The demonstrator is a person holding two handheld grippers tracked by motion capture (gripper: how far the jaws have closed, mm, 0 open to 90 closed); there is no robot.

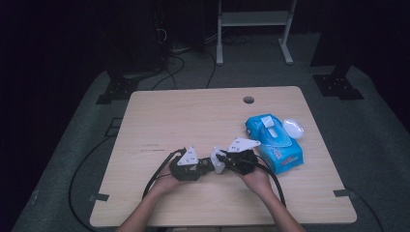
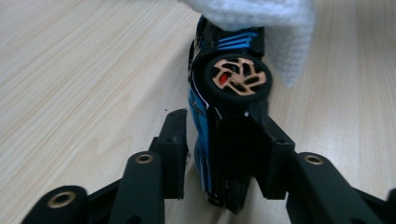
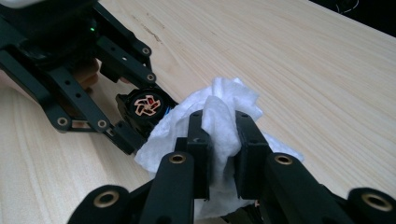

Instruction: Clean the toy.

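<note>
A small blue and black toy car (image 2: 201, 121) with a copper-spoked wheel (image 2: 239, 78) lies on its side between the jaws of my left gripper (image 2: 224, 135). The right pad touches it, while a thin gap shows at the left pad. My right gripper (image 3: 223, 123) is shut on a crumpled white wipe (image 3: 224, 95), which drapes over the far end of the car (image 3: 147, 106). In the high view both grippers, left (image 1: 205, 166) and right (image 1: 223, 159), meet tip to tip near the table's front middle, with the wipe (image 1: 217, 163) between them.
A blue pack of wipes (image 1: 273, 140) lies just right of the right hand, with a white rounded object (image 1: 293, 128) beside it. The wooden table (image 1: 193, 116) has a cable hole (image 1: 248, 100) at the back. Cables trail off the front left edge.
</note>
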